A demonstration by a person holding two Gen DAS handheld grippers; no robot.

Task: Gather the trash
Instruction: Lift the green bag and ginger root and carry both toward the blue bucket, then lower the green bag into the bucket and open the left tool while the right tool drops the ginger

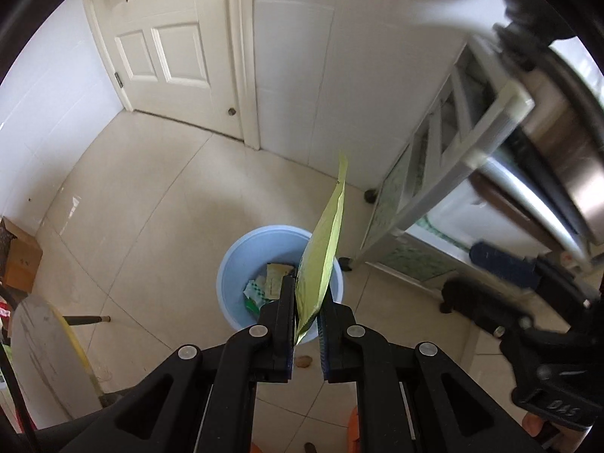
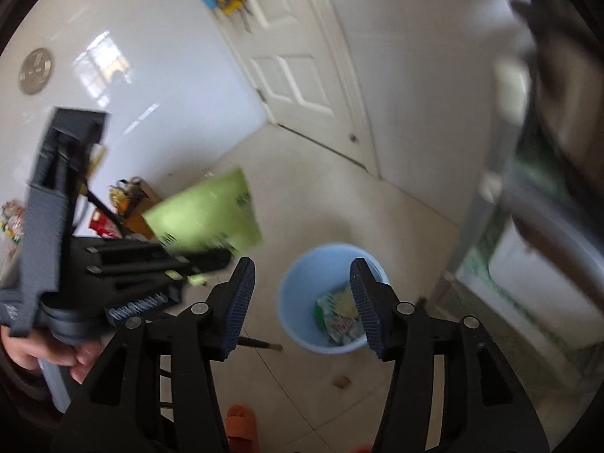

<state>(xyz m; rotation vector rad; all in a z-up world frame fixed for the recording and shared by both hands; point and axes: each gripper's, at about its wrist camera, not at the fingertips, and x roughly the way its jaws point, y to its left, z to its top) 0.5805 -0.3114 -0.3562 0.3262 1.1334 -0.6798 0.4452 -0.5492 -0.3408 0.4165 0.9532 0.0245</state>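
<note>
Left gripper (image 1: pixel 306 321) is clamping the lower corner of a green packet (image 1: pixel 321 260), holding it edge-up over the blue bin (image 1: pixel 230 275) on the floor. Right gripper (image 2: pixel 302 302) is standing open with nothing between its fingers (image 2: pixel 241 294), aiming at the same bin, which is already holding some wrappers (image 2: pixel 338 317). A hand (image 2: pixel 49 355) is gripping the left gripper's handle.

Only legible marking: embossed letters, seen upside down, apparently "DAS", on black plastic body of right gripper (image 1: pixel 562 409), lower right of left wrist view. Dark print on flat yellow-green packet (image 2: pixel 211 215) too blurred to read.
</note>
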